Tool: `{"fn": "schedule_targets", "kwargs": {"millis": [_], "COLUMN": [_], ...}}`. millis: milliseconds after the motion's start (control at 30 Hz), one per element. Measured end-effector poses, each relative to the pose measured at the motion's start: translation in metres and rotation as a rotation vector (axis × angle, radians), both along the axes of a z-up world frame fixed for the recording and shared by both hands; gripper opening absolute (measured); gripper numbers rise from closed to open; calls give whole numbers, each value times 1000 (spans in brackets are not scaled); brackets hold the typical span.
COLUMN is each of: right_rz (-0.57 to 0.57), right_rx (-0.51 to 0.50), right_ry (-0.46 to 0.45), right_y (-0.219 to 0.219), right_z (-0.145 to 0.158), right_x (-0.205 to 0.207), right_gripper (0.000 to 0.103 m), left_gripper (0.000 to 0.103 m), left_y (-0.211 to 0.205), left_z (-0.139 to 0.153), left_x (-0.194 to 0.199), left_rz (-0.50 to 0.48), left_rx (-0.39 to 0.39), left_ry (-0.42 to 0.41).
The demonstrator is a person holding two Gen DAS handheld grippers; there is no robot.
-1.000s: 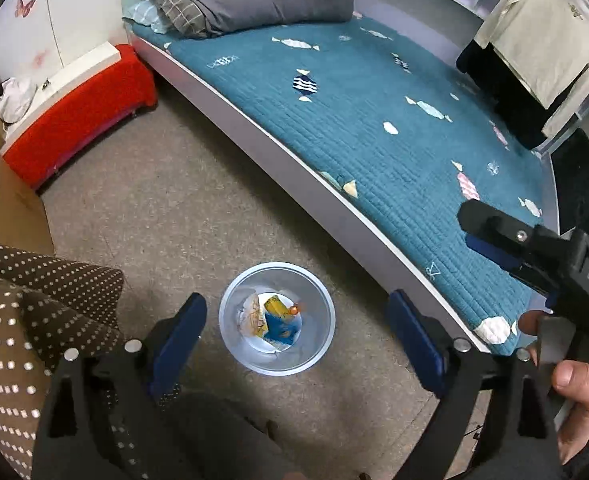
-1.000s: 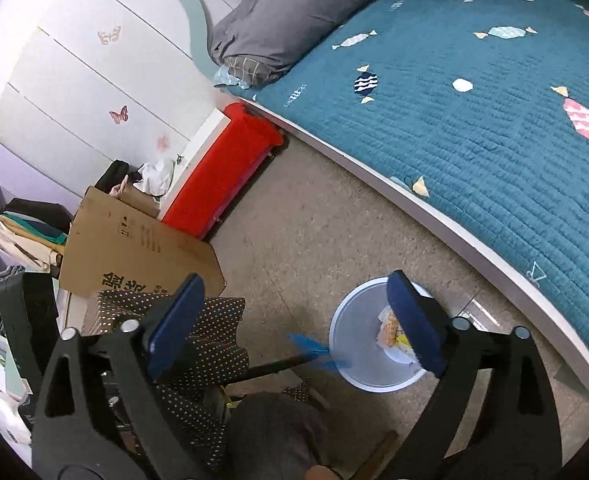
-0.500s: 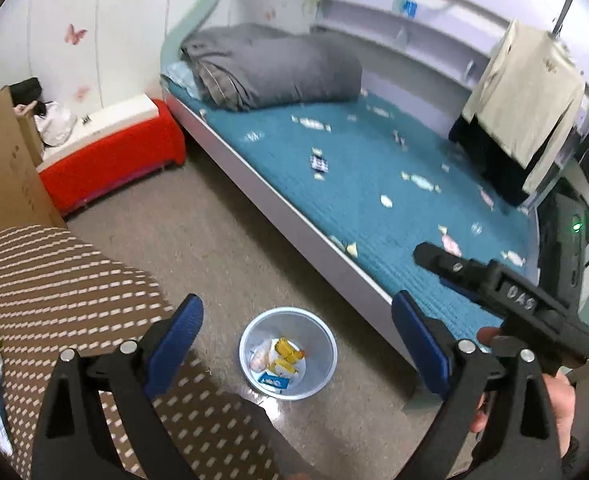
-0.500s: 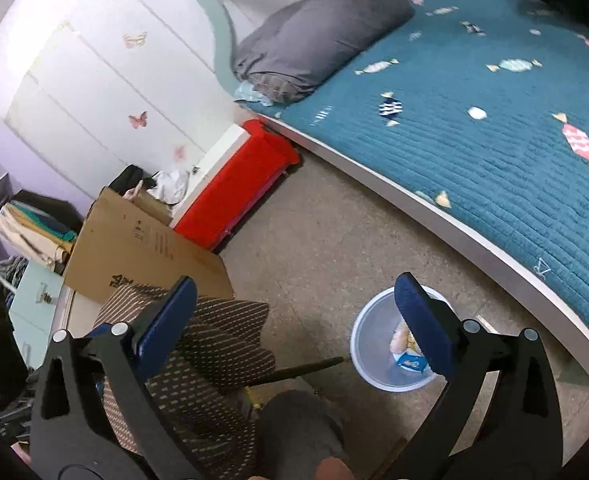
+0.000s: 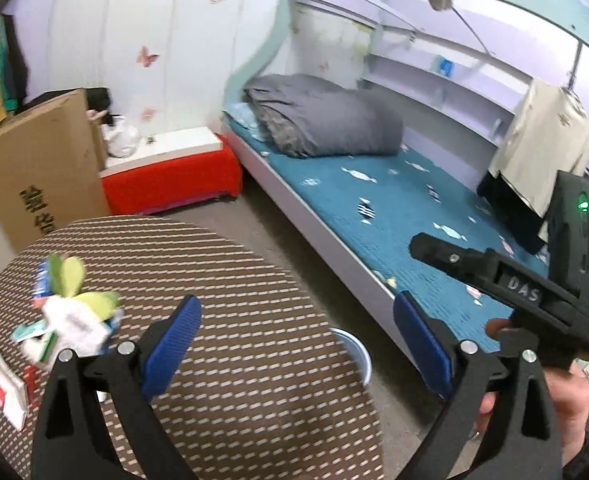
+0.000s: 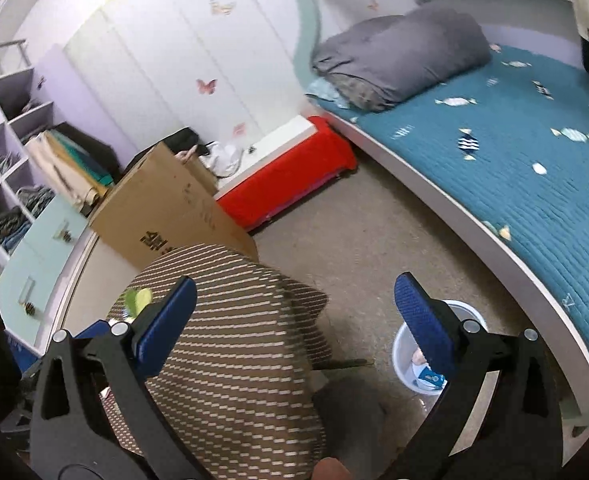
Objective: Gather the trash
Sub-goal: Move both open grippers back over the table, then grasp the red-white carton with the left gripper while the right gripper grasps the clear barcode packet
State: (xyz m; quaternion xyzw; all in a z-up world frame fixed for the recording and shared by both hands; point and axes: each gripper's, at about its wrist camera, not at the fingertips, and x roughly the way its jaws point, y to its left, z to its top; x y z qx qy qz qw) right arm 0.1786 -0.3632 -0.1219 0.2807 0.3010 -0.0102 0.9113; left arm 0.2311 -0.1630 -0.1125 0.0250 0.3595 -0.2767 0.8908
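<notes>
— Since a second ago you've lifted both grippers: the bin (image 6: 460, 312) has dropped low in view and the table (image 5: 222, 280) now fills the foreground.

— And the fingers?

— Your left gripper (image 5: 298, 344) is spread wide, holding nothing, above the table edge. Your right gripper (image 6: 294, 320) gapes empty too, its right pad partly covering the bin on the floor.

— Where's the trash?

— Blurred wrappers (image 5: 66, 320) lie on the table's left side, well apart from your left pads. More scraps (image 6: 428, 376) sit inside the bin, near the bed (image 6: 514, 152).
</notes>
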Motion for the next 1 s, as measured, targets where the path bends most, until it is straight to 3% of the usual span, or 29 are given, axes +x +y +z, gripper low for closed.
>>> {"fn": "schedule_targets", "kwargs": {"millis": [467, 733, 1000], "right_rz": [253, 429, 604], "right_rx": [-160, -225, -234], "right_ry": [47, 136, 210], "right_y": [131, 206, 272], "right_z": [12, -14, -40], "right_x": [32, 48, 52], "right_gripper": [97, 97, 97], "left_gripper": [95, 95, 95], "left_y": [152, 234, 283], "left_z": [-6, -38, -68], "left_x": [-9, -12, -13], "left_rz": [308, 486, 586], "left_rx": [0, 32, 70], "left_ry": [2, 56, 111]}}
